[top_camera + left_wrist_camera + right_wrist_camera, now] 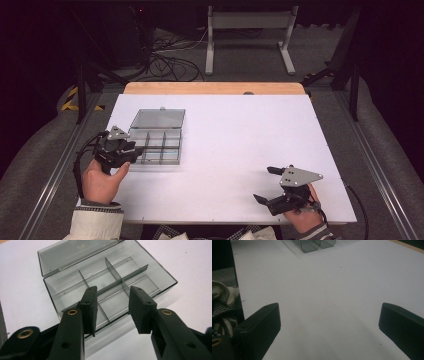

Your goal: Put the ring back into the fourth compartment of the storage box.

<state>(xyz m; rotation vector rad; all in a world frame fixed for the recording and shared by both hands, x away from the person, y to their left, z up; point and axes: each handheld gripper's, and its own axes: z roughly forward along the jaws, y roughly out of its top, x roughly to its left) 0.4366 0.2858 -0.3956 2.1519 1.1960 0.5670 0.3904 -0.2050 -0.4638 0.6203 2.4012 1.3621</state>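
Your left gripper [131,150] sits by the bench's [240,150] left edge, fingers [90,307] parted with a clear gap, gripping nothing, tips poised over the near edge of the clear compartment box [159,142]. That box rests on the bench's left side, toward the far left corner, lid [158,119] swung open and lying back on the far side, its divided compartments all looking empty. Your right gripper [267,183] is near the bench's front right corner, well apart from the box, fingers [259,327] spread wide over bare white surface, holding nothing.
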